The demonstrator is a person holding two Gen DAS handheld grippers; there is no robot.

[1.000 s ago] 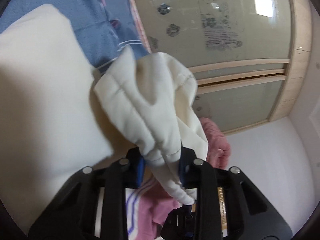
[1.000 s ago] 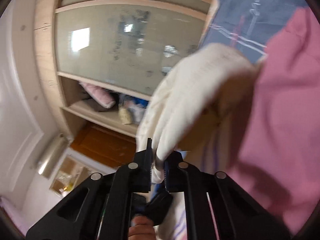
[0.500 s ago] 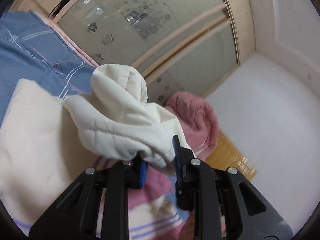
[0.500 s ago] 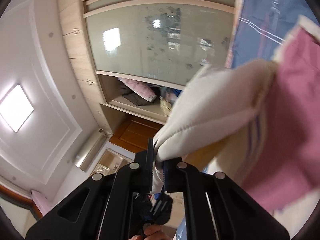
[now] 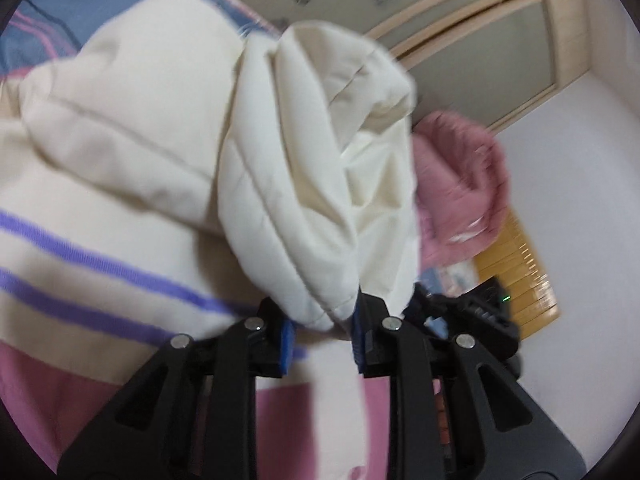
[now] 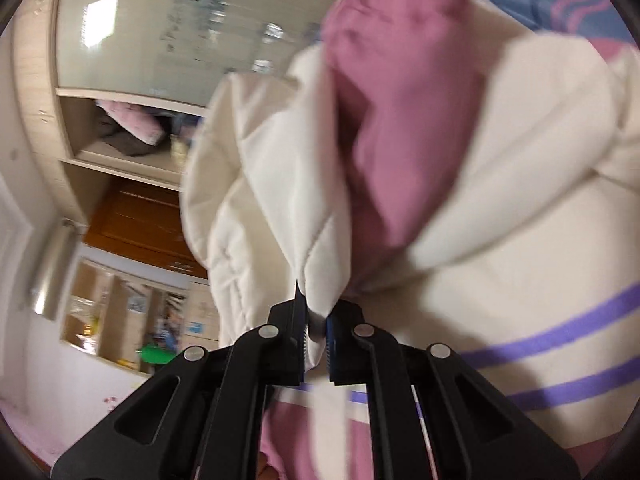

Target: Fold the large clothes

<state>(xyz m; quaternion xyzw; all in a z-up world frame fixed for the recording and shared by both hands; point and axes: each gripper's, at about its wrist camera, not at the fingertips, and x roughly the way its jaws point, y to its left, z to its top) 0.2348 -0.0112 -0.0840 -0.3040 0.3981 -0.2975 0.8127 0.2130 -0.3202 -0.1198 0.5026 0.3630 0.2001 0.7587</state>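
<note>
A cream quilted garment (image 5: 316, 168) with a pink panel (image 6: 400, 112) and purple stripes (image 5: 92, 264) hangs bunched in front of both cameras. My left gripper (image 5: 322, 328) is shut on a thick cream fold of it. My right gripper (image 6: 316, 328) is shut on another cream edge of the garment (image 6: 280, 184), which rises from the pads. Cream cloth with purple stripes (image 6: 560, 340) and pink cloth lie below both grippers. The rest of the garment's shape is hidden by its own folds.
A blue patterned bedcover (image 5: 80, 8) lies behind the garment. A pink bundle of cloth (image 5: 460, 184) sits at the right in the left wrist view. Wardrobe with frosted glass doors (image 6: 160, 32) and an open shelf (image 6: 128, 148) stands behind; a wooden door (image 6: 136, 220) below it.
Both grippers have swung sideways and tipped down with the garment still held. The striped cream and pink cloth now fills the lower part of both views, and the ceiling has left the right view.
</note>
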